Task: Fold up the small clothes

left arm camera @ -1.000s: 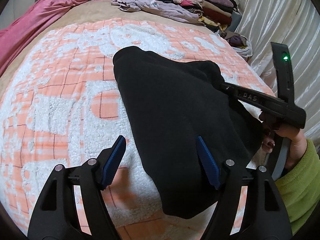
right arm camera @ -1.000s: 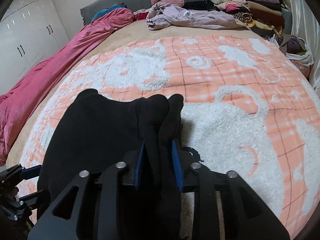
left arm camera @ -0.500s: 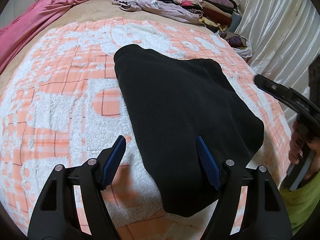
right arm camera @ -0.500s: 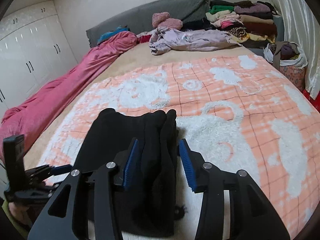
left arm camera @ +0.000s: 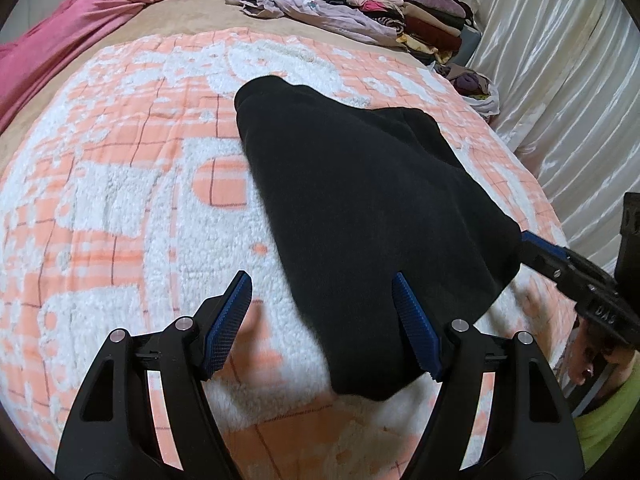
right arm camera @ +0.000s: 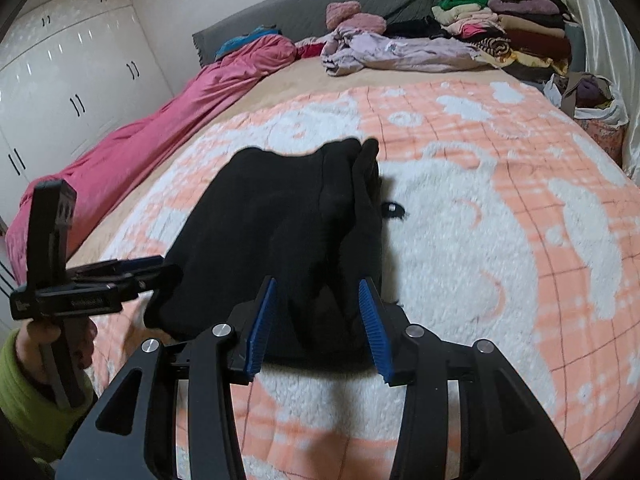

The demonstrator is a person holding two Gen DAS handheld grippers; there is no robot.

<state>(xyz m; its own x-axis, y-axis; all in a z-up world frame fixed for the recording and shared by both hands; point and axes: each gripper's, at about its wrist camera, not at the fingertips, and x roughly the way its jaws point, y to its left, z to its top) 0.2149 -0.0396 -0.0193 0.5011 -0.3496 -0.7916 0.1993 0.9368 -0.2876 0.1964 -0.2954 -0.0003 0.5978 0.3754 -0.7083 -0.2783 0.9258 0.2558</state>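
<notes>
A peach-and-white fleece blanket point(left arm camera: 120, 208) covered the bed, and on it, near the centre of the left wrist view, lay the black garment point(left arm camera: 360, 208), folded into a thick slab running from 11 o'clock down to 5 o'clock. At 1 o'clock, well apart from it, sat a stack of folded clothes point(left arm camera: 404, 12) beside a loose lilac garment point(left arm camera: 304, 4).

The right gripper point(right arm camera: 318, 320) had been clamped on the garment's bunched edge a second earlier; its jaws had just been opening, and now the blue pads stood clear of the cloth, which lay flat below them. It had also backed away toward the near edge of the bed, showing at 3 o'clock in the left view. The left gripper point(left arm camera: 320, 320) hovered with its jaws wide apart, one pad over the blanket and the other over the garment's near corner, gripping nothing.

The release suggests this fold was done and the garment set down; the next step was probably another fold or moving it toward the stack.
</notes>
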